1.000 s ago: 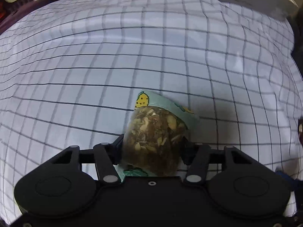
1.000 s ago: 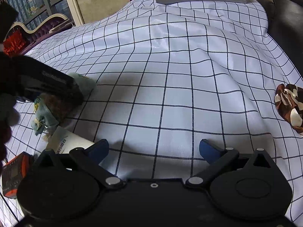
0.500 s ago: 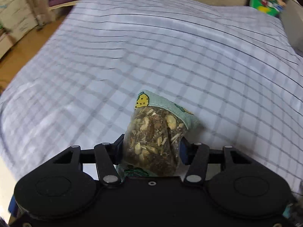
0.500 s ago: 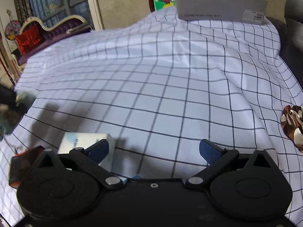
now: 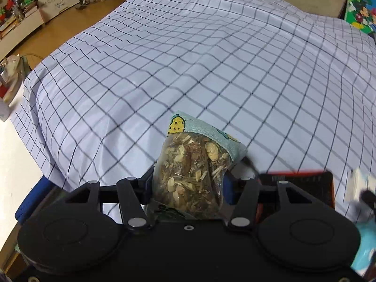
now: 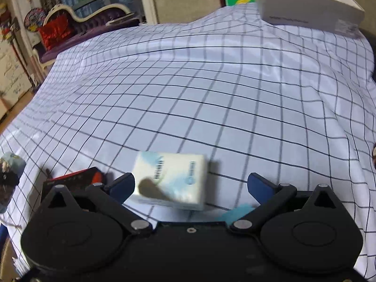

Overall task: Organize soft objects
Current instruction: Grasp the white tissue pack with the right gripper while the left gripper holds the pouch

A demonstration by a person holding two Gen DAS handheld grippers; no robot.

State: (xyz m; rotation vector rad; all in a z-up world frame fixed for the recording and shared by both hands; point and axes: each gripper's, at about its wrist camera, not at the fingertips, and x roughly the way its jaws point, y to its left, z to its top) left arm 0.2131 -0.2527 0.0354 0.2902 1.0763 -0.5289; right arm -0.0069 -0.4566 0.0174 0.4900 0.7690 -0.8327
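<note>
My left gripper point(image 5: 186, 183) is shut on a clear pouch of dried herbs point(image 5: 190, 174) with a pale green patterned cloth edge, held above the checked sheet point(image 5: 188, 58). In the right wrist view my right gripper point(image 6: 190, 185) stands open, its blue pads wide apart. A white tissue pack point(image 6: 170, 181) lies on the sheet between the pads, nearer the left one, and no pad presses on it. The pouch point(image 6: 10, 171) shows blurred at the far left of that view.
A red and black flat object point(image 6: 75, 178) lies left of the tissue pack, also seen as the red and black object point(image 5: 296, 183). A white box point(image 6: 305, 4) sits at the sheet's far right corner. The sheet's left edge point(image 5: 30, 122) drops to the floor. Furniture stands beyond.
The left gripper swung left with the pouch, now facing the sheet's left edge. The right gripper shifted so the tissue pack came between its open fingers; the brown patterned item left its view.
</note>
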